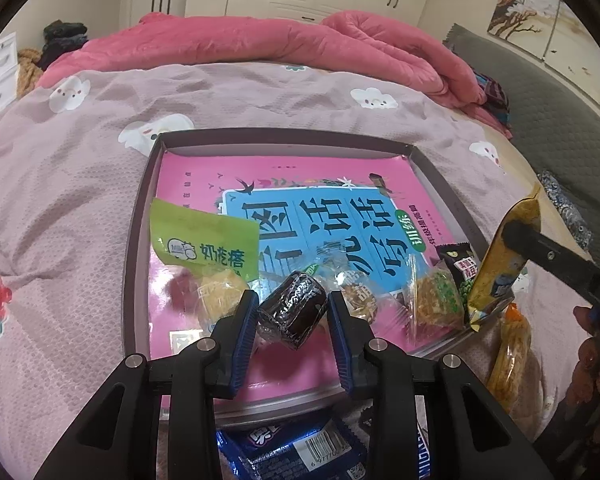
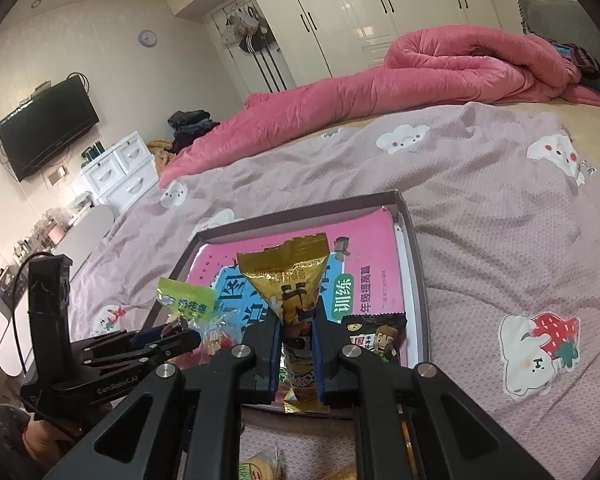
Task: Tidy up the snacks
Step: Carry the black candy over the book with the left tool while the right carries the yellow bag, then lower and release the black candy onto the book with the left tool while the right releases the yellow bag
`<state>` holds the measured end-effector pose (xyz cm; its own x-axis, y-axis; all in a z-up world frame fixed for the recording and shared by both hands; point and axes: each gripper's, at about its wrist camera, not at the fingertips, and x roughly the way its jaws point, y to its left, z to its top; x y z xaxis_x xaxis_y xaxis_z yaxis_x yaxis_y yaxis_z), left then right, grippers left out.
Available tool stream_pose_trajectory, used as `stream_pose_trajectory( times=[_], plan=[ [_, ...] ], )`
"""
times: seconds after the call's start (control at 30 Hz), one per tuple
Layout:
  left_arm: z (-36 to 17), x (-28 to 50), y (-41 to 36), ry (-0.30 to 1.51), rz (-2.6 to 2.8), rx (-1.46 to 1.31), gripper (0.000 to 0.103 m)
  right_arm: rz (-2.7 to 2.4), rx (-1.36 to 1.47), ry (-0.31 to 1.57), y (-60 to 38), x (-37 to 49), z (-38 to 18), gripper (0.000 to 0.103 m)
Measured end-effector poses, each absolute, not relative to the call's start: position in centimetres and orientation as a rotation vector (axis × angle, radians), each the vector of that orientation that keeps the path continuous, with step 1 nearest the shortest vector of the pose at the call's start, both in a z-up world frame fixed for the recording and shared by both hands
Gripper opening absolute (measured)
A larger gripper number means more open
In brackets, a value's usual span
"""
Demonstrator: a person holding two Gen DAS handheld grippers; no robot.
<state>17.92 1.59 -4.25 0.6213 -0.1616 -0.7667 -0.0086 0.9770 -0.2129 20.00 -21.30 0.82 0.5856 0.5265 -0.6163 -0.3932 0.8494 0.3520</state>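
A shallow grey tray (image 1: 140,216) lined with a pink and blue book cover lies on the bed. My left gripper (image 1: 293,307) is shut on a dark chocolate-coloured wrapped cake (image 1: 292,310) just above the tray's near part. My right gripper (image 2: 296,334) is shut on a gold snack packet (image 2: 290,280), held upright over the tray's near right corner; the same gold packet (image 1: 500,264) shows at the right in the left wrist view. In the tray lie a green packet (image 1: 204,242), clear-wrapped pastries (image 1: 436,300) and a dark green-pea packet (image 1: 462,268).
A blue packet (image 1: 296,452) and an orange-yellow wrapped snack (image 1: 510,356) lie on the bed in front of the tray. A pink quilt (image 1: 260,40) is bunched at the far side. A person's fingers (image 1: 592,348) hold the right tool.
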Motion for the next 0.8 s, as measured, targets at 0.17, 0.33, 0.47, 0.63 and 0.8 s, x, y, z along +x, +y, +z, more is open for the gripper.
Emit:
stream_pose_trajectory(
  times=[0.17,0.33,0.47,0.63,0.8],
  plan=[
    [-4.3,18.0,1.6,0.897,-0.089,-0.206,0.036,0.536,0.173,0.791,-20.8,20.2,0.4,0.013],
    [-4.4,18.2,1.5,0.896,-0.089,-0.21,0.036,0.529,0.164,0.808,-20.5,20.7,0.0,0.013],
    [-4.4,18.3,1.5,0.895,-0.087,-0.209,0.036,0.516,0.168,0.822,-20.5,21.2,-0.4,0.013],
    [-4.5,18.5,1.6,0.899,-0.085,-0.211,0.036,0.495,0.159,0.838,-20.5,21.8,-1.0,0.013],
    [-4.5,18.5,1.6,0.899,-0.083,-0.21,0.036,0.485,0.135,0.851,-19.9,22.3,-1.7,0.013]
  ],
)
